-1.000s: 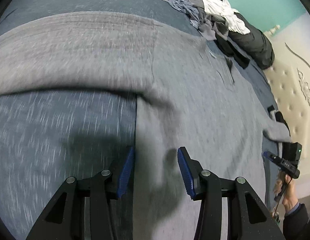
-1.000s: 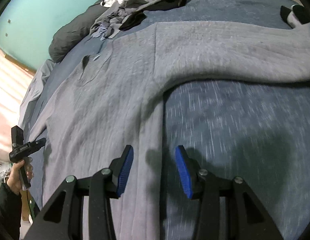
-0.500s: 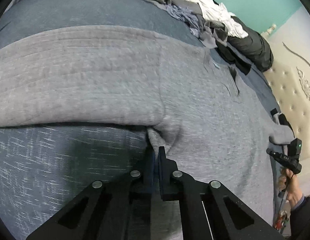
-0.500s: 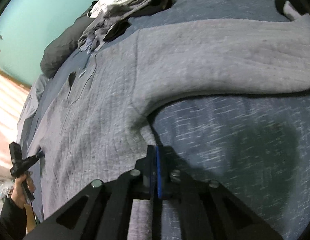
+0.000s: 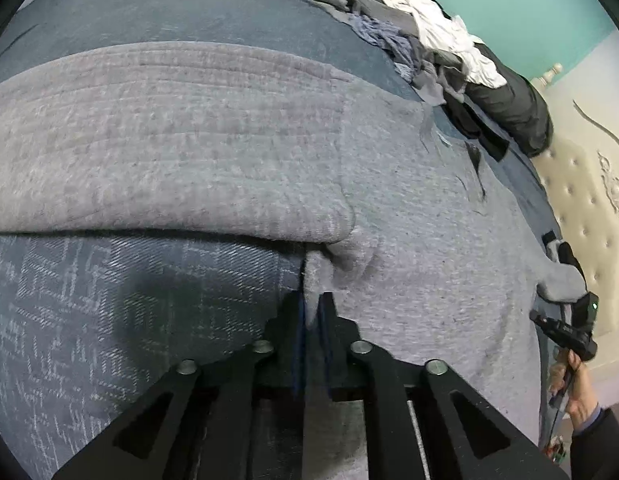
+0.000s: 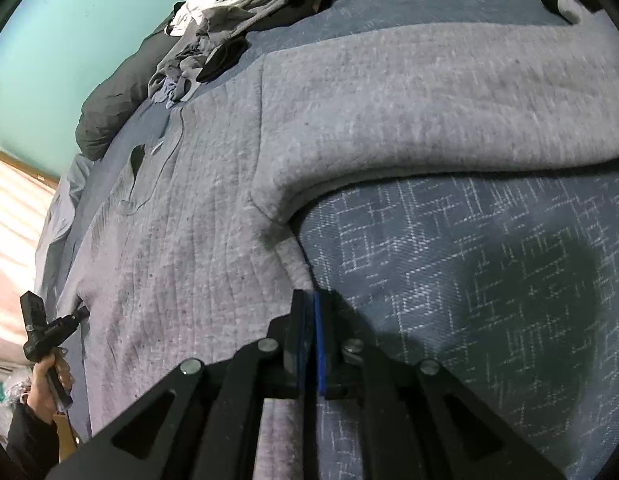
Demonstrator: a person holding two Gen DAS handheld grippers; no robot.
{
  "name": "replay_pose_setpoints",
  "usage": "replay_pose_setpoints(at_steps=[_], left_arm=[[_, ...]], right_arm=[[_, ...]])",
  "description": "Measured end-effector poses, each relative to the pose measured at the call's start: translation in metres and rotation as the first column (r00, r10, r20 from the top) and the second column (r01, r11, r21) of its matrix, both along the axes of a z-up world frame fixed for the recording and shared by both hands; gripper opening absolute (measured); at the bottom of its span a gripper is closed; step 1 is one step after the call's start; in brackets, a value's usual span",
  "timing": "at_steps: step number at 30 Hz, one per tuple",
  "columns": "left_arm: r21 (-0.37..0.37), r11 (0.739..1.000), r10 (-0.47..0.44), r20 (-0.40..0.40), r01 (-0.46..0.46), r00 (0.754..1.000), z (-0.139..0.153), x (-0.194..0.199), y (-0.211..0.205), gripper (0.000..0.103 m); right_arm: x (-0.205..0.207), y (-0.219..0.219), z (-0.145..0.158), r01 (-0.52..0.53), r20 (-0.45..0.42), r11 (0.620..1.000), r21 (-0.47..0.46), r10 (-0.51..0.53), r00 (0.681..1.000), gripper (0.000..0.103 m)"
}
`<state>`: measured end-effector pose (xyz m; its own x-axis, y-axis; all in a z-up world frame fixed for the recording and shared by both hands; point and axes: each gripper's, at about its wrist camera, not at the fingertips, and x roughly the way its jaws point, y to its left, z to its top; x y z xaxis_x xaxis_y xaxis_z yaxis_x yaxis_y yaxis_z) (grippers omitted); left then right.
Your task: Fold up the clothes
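Blue bed (image 5: pixel 109 320) under a grey sweater (image 5: pixel 409 240), spread flat, sleeves out sideways. Left gripper (image 5: pixel 311 312) and right gripper (image 6: pixel 309 312) both clamped on the side seams below the armpits. Best lifted evenly, keeping fabric taut, folding sides inward without bunching.

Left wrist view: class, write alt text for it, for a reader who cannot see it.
The left tongs are shut on the side edge of a grey sweatshirt spread flat on a blue bedspread, just below where its sleeve stretches left. A clothes pile lies beyond, and the right tongs are at the far right.
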<state>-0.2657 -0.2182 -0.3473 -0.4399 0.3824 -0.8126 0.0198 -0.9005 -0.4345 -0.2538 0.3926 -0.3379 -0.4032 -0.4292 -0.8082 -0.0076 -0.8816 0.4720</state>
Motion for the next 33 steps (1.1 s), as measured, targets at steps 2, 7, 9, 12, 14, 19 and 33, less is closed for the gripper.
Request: replay_pose_setpoints(at_steps=[2,7,9,12,14,19,33], left_arm=[[-0.025,1.0,0.007,-0.004,-0.007,1.0,0.004,0.006,0.001,0.014],[-0.043,0.999,-0.019,-0.001,0.019,1.0,0.013,0.027,0.009,0.016],[-0.052,0.998,-0.036,0.01,0.037,0.999,0.013,0.034,0.014,0.017],[-0.065,0.996,-0.061,0.029,0.062,0.998,0.009,0.043,0.022,0.018],[-0.073,0.994,-0.077,0.042,0.079,0.996,0.006,0.049,0.028,0.019],[-0.094,0.993,-0.067,0.07,0.073,0.995,-0.001,0.06,0.032,0.021],[-0.027,1.0,-0.01,-0.054,0.009,0.998,0.029,0.091,0.059,0.052]], right_arm=[[0.0,-0.002,0.003,-0.005,-0.005,1.0,0.015,0.005,1.0,0.005],[0.018,-0.002,0.016,-0.04,-0.026,0.998,0.055,0.041,0.999,0.005],[0.025,-0.001,0.021,-0.05,-0.037,0.998,0.032,0.051,0.998,0.005],[0.035,-0.01,0.024,-0.099,-0.038,0.995,0.024,0.1,0.994,0.005],[0.039,-0.02,0.021,-0.143,-0.024,0.989,0.025,0.144,0.989,0.005],[0.044,-0.027,-0.006,-0.173,0.092,0.98,0.097,0.165,0.982,0.005],[0.057,0.095,0.098,0.116,-0.205,0.988,0.101,-0.093,0.974,0.02]])
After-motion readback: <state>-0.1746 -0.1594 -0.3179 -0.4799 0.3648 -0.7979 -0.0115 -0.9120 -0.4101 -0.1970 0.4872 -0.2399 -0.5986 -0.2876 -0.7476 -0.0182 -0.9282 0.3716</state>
